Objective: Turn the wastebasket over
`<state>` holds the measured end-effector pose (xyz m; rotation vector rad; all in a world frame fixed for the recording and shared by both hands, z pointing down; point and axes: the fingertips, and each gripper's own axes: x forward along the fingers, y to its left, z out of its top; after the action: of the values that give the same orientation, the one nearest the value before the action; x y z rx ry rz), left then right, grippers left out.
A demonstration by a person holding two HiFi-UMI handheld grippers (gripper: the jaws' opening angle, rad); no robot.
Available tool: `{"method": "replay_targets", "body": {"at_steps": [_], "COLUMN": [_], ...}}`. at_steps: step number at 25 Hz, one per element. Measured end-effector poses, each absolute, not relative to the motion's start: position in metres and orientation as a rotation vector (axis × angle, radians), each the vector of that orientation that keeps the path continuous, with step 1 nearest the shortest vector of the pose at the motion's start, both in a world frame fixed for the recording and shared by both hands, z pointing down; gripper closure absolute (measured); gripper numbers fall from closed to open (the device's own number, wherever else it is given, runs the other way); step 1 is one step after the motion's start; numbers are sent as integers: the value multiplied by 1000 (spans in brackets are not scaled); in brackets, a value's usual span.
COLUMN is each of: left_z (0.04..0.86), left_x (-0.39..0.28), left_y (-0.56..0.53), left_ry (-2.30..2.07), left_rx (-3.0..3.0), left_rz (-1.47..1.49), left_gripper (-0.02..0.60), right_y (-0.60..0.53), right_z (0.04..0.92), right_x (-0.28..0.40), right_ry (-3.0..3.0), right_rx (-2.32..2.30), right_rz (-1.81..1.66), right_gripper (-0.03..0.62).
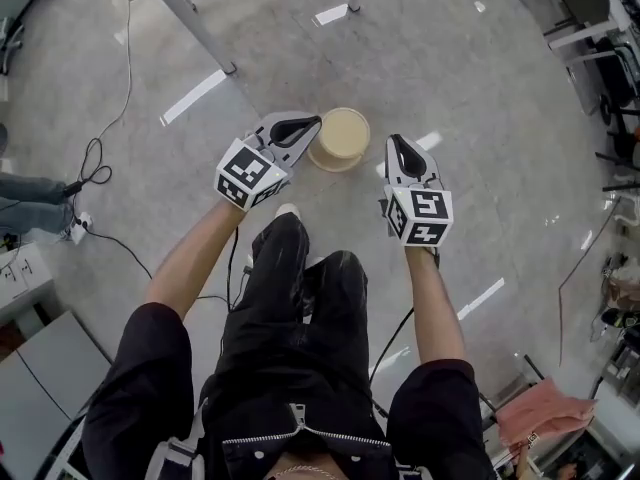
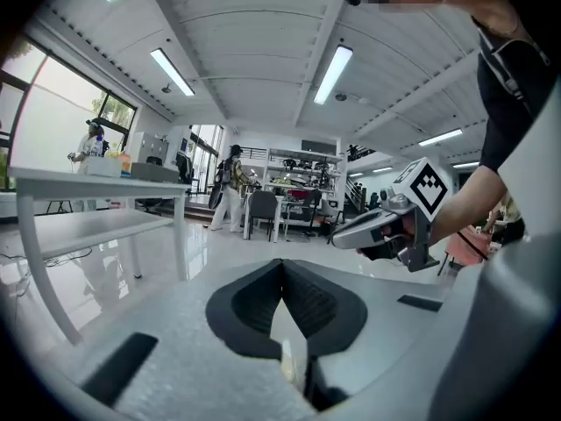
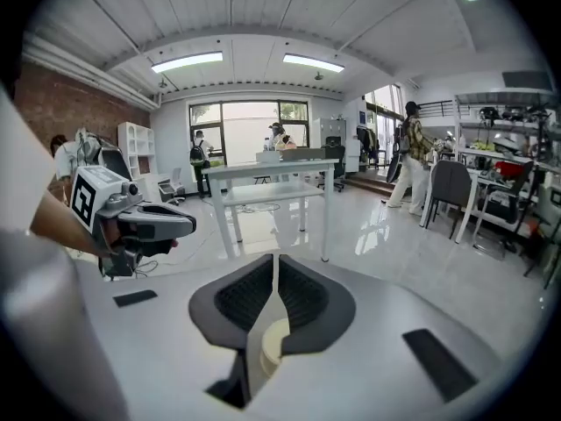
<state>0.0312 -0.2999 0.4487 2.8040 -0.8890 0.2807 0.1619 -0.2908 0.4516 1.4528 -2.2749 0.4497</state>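
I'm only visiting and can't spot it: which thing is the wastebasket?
Look down at the glossy grey floor, between the left gripper and the right gripper. The wastebasket stands there, just beyond the person's shoe. It is the only round, cream-coloured thing nearby.

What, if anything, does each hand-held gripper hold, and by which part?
Nothing: left hand-held gripper and right hand-held gripper are shut and empty; the wastebasket stands free.
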Motion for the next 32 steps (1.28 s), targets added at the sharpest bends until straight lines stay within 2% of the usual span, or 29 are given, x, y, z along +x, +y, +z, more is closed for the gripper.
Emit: {"method": "replay_targets", "body": {"at_steps": [8, 13, 20, 32], "left_z": [276, 198, 155, 141], "left_x": [29, 43, 49, 81], "left_y": [-250, -200, -125, -68], "left_ry": [-873, -851, -852, -851], "left_rx": [2829, 2815, 2763, 2792], "left_rz": [244, 201, 146, 146], "left_gripper": [577, 577, 577, 577], "right_y": [-238, -195, -113, -67], "right_z": [287, 210, 174, 140], "right_x": [153, 136, 114, 142], "right_ry": [-2286, -2339, -2371, -2409], "right_rx": [1524, 1563, 1563, 1596], "right_rz": [578, 616, 572, 502], "right_gripper": [568, 569, 581, 583]}}
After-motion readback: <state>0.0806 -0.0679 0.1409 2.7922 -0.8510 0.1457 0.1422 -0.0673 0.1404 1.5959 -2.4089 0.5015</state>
